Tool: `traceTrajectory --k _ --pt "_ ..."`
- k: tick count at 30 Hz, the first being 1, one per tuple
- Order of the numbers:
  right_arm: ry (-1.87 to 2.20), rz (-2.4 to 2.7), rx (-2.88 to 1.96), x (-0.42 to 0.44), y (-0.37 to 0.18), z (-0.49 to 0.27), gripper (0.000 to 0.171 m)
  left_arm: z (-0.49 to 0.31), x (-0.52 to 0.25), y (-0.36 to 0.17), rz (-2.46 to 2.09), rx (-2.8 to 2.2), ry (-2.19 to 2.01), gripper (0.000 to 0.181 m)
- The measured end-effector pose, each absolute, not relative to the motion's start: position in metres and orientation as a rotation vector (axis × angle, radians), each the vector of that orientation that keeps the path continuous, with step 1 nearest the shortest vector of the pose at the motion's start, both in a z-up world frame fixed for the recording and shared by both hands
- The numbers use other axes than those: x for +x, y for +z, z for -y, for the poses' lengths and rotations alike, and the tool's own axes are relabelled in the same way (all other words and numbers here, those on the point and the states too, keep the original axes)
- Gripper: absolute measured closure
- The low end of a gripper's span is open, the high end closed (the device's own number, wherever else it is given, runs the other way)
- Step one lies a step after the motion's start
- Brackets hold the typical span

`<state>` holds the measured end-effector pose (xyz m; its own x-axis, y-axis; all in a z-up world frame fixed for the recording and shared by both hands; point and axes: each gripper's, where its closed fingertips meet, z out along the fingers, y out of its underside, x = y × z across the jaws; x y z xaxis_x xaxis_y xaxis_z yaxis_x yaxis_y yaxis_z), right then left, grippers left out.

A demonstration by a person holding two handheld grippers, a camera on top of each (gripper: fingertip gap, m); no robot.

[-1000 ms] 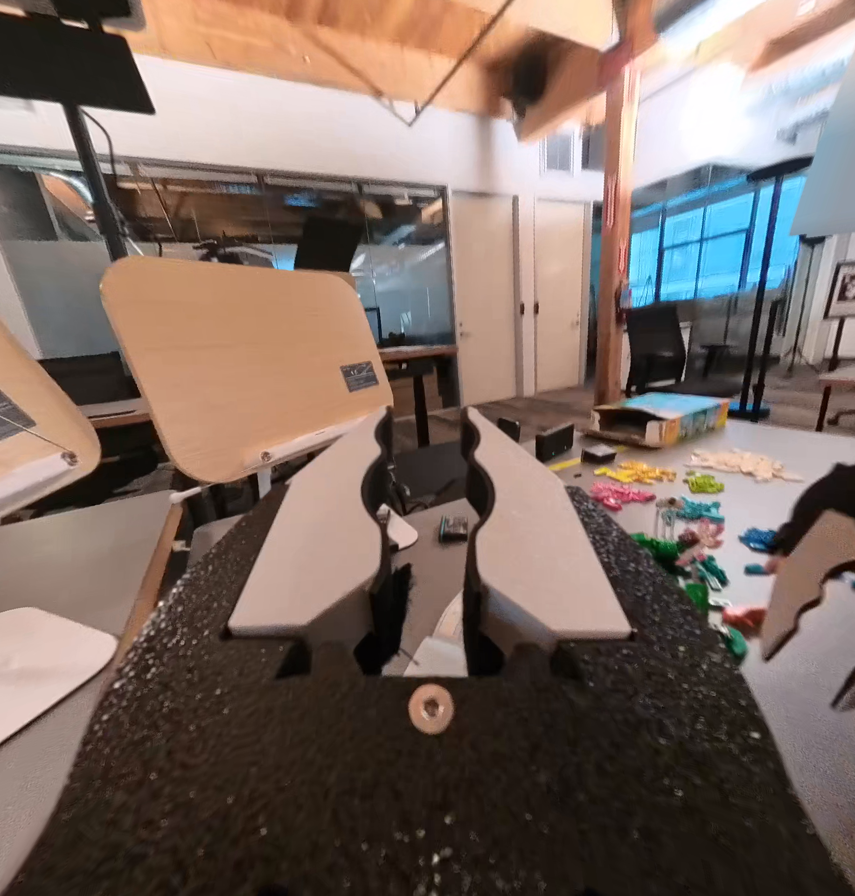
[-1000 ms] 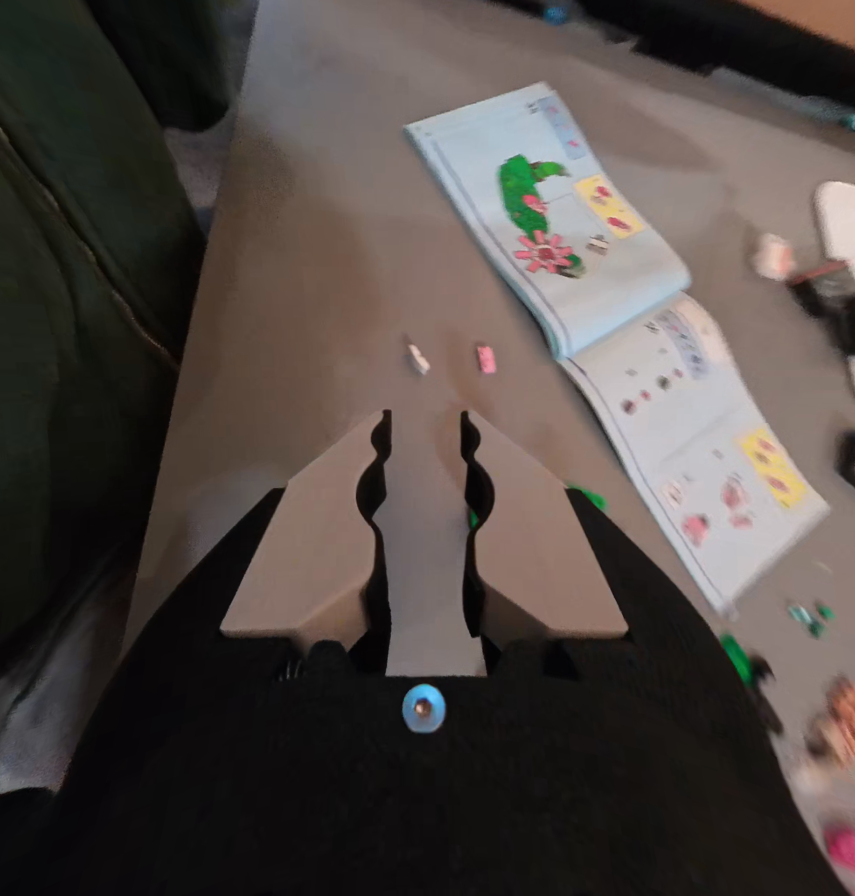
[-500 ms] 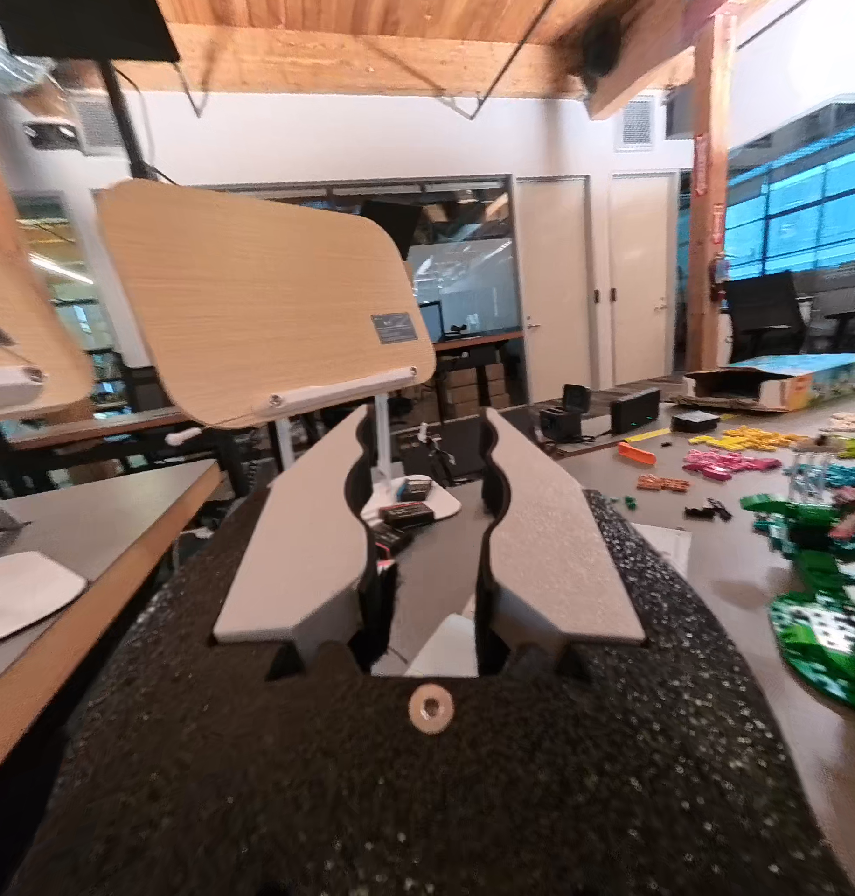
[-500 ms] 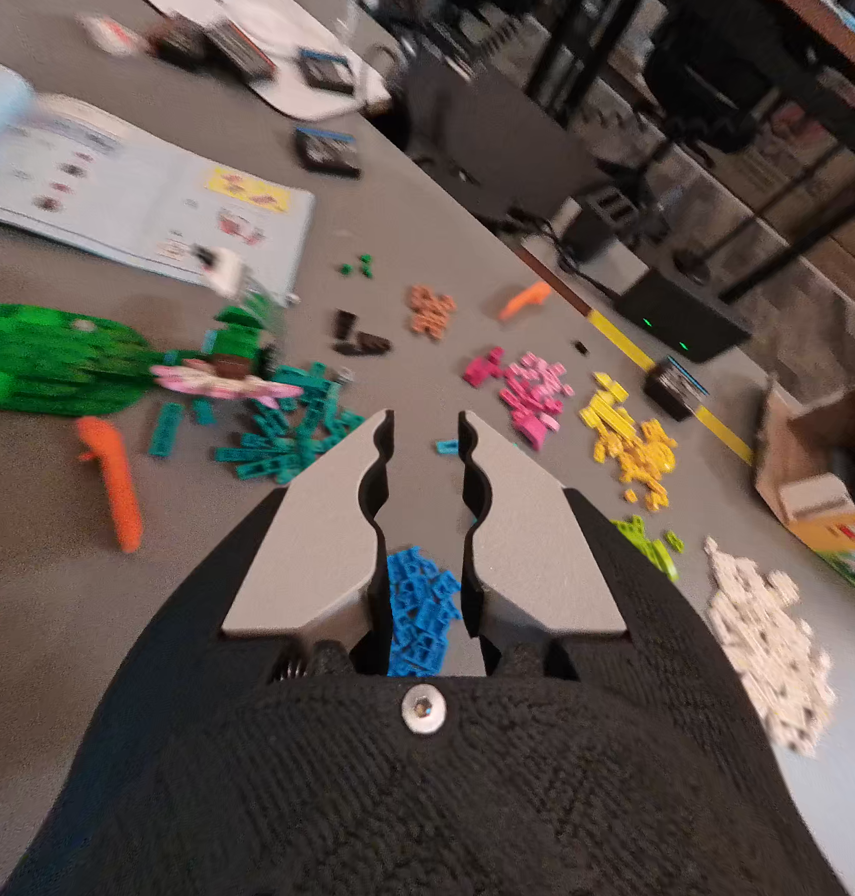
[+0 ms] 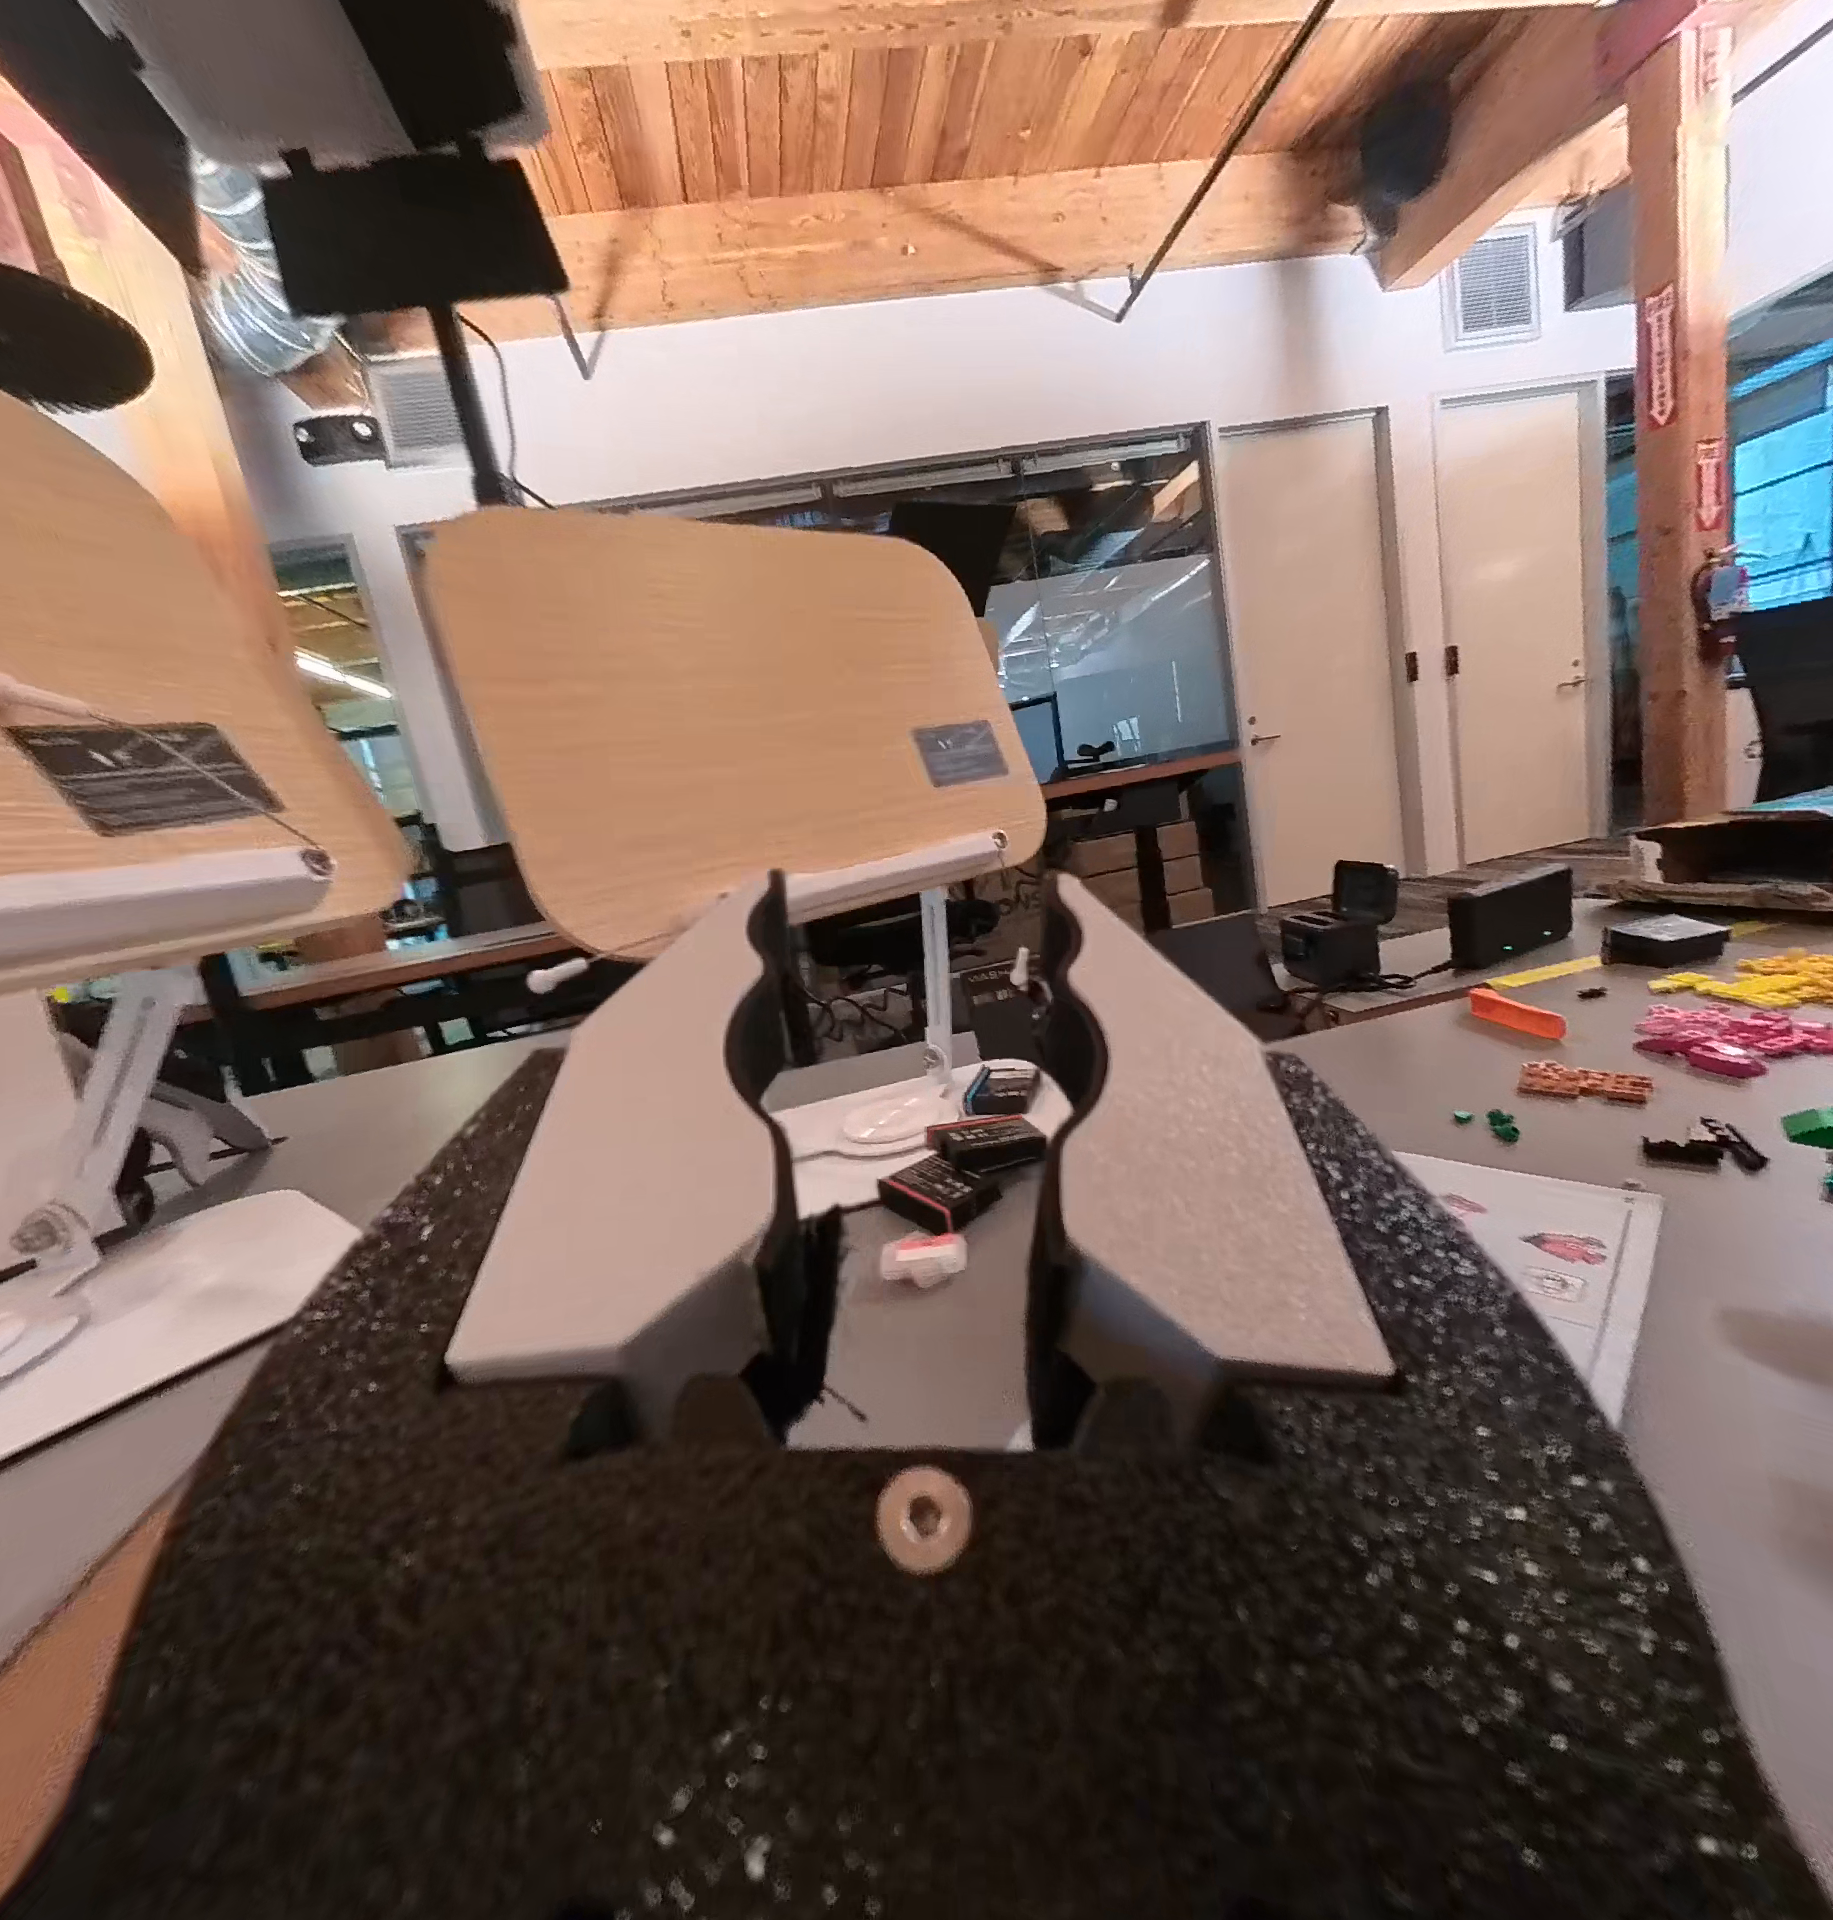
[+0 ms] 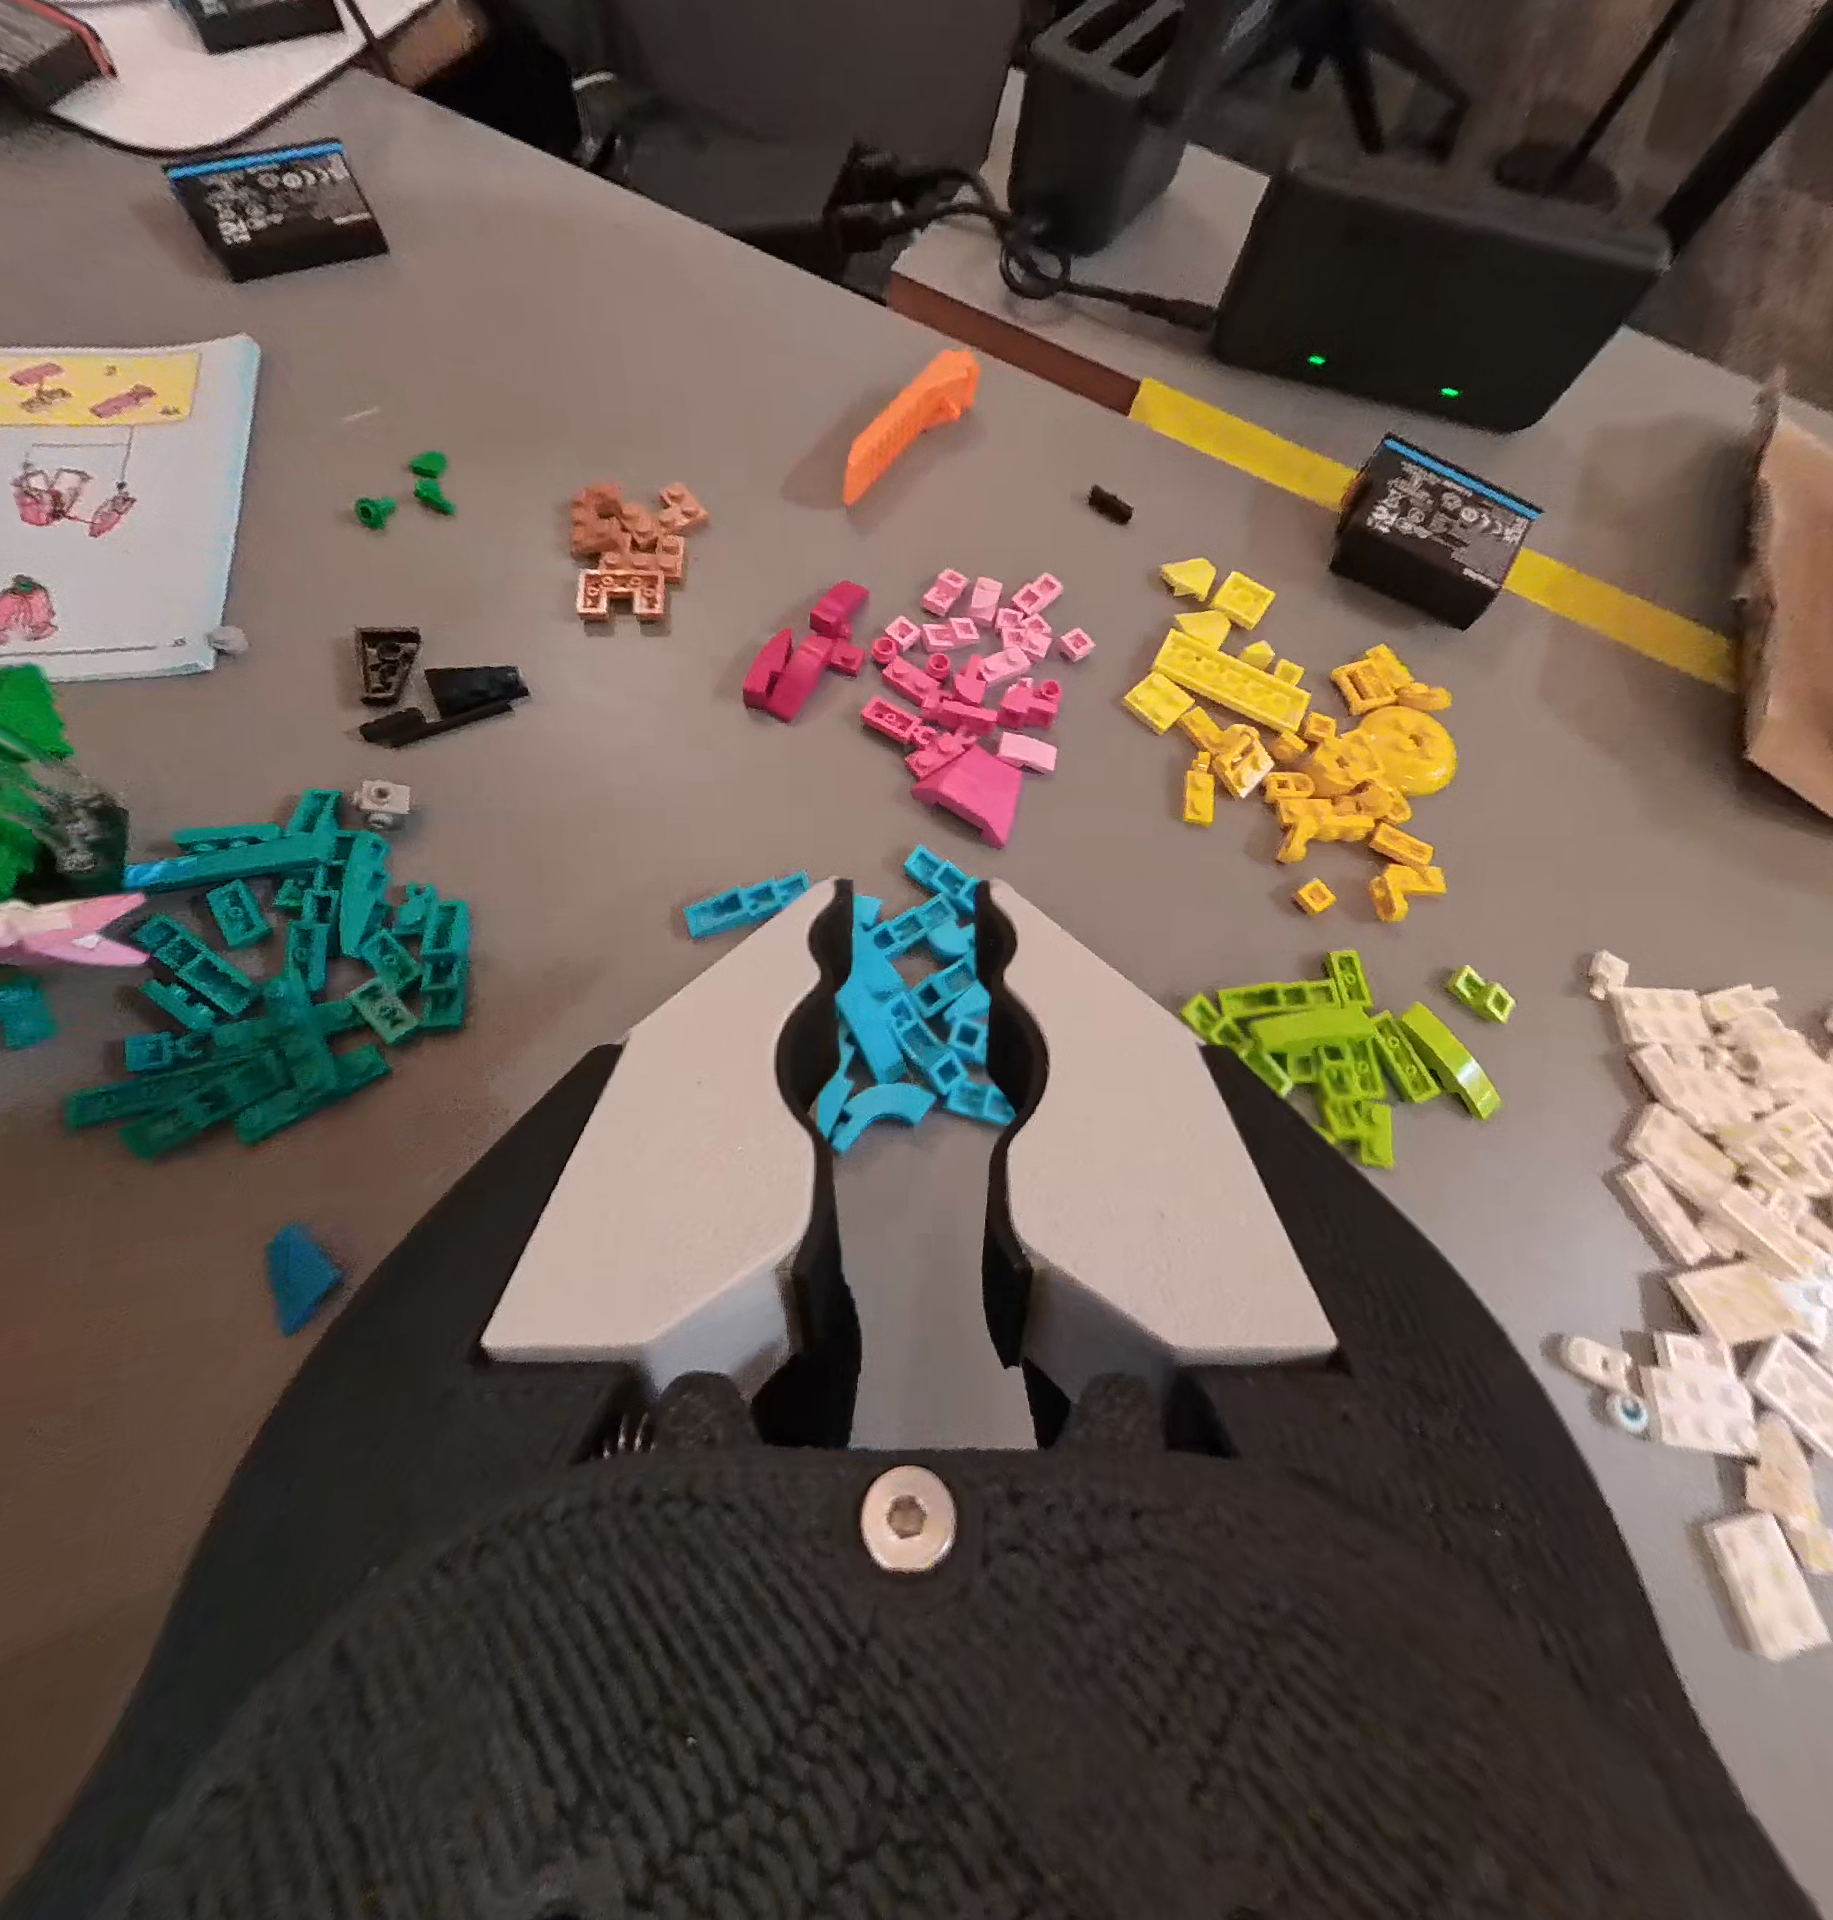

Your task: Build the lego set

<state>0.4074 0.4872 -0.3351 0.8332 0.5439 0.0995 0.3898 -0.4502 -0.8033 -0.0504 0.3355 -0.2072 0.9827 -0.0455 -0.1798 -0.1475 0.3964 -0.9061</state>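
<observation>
The lego pieces are lying sorted by colour on the grey surface [image 6: 600, 312]. The blue pile [image 6: 917, 1023] is sitting right between the right gripper [image 6: 910, 899]'s jaws, which are standing released with nothing held, their tips hovering over the pile's far end. Just beyond the tips the pink pile [image 6: 959, 686] is spreading out; ahead and to the right the yellow pile [image 6: 1307, 748] is lying, with the lime pile [image 6: 1327, 1049] just right of the jaws and the white pile [image 6: 1753, 1195] further right, reaching the picture's edge. Left of the jaws the teal pile [image 6: 268, 987] is fanning out, its long plates pointing mostly away and to the right. An orange separator tool [image 6: 907, 421] is lying far ahead, its long axis slanting up to the right, near the surface's far edge. The instruction booklet [image 6: 91, 499] is lying open at far left. An open cardboard box [image 6: 1816, 665] is sitting at far right; its contents are not showing. Bare grey room is lying between the piles.

The left gripper [image 5: 917, 940] is pointing level across the surface, jaws released and empty, with black battery packs [image 5: 959, 1169] showing between them and a tilted wooden stand [image 5: 725, 727] beyond.
</observation>
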Motion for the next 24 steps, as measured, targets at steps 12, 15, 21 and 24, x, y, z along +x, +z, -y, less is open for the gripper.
traceTrajectory --k 12,15,21,24 --pt "0.151 0.627 -2.212 0.420 -0.343 -0.521 0.152 -0.308 -0.092 -0.186 -0.199 -1.080 0.410 0.140" --pt "0.182 0.560 -2.223 0.424 -0.343 -0.523 0.152 -0.308 -0.103 -0.192 -0.197 -1.100 0.430 0.142" --pt "0.173 0.572 -2.233 0.424 -0.348 -0.524 0.152 -0.313 -0.107 -0.199 -0.163 -1.129 0.356 0.141" --pt "0.172 0.567 -2.227 0.422 -0.348 -0.526 0.151 -0.314 -0.108 -0.201 -0.163 -1.142 0.355 0.141"
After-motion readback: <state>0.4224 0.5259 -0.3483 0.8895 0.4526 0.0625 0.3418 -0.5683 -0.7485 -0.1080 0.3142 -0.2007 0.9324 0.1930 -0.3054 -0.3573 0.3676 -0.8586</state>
